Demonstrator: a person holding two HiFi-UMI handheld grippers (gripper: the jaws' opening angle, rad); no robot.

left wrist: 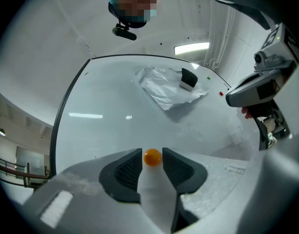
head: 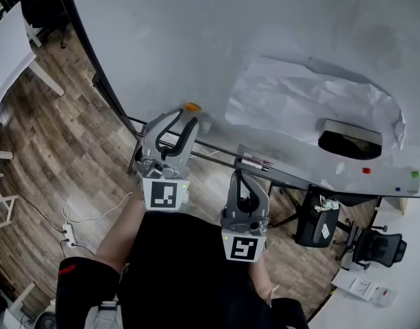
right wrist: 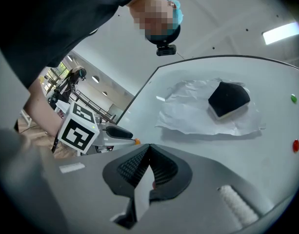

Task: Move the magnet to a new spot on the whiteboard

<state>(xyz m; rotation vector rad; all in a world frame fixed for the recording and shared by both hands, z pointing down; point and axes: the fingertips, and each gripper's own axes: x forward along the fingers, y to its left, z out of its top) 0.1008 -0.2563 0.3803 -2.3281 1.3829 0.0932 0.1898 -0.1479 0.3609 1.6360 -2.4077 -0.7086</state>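
Head view showed the left gripper (head: 187, 115) at the lower left part of the whiteboard (head: 196, 33), its tips up against the white surface. Its jaws stood apart with the small orange magnet (head: 192, 106) between them, and in the left gripper view the pads flanked the magnet closely on both sides without clamping it, so the magnet looked to be sitting on the board by its own pull. To its right and lower in the head view, the right gripper (head: 242, 177) was held back from the board with its jaws closed together and nothing visible between them. Further right, a crumpled sheet of paper (head: 299, 101) lay against the board with a black eraser (head: 350, 139) on it, and a red dot (head: 366, 171) and a green dot (head: 415, 175) sat near the far right edge. The placing seemed to be done bar the pull-away. The main risk lay there: with so little room either side, a crooked or tilted retreat could let one pad catch the magnet and drag it off its spot or flick it off the board. A weak hold on the surface could also let it creep down toward the tray.
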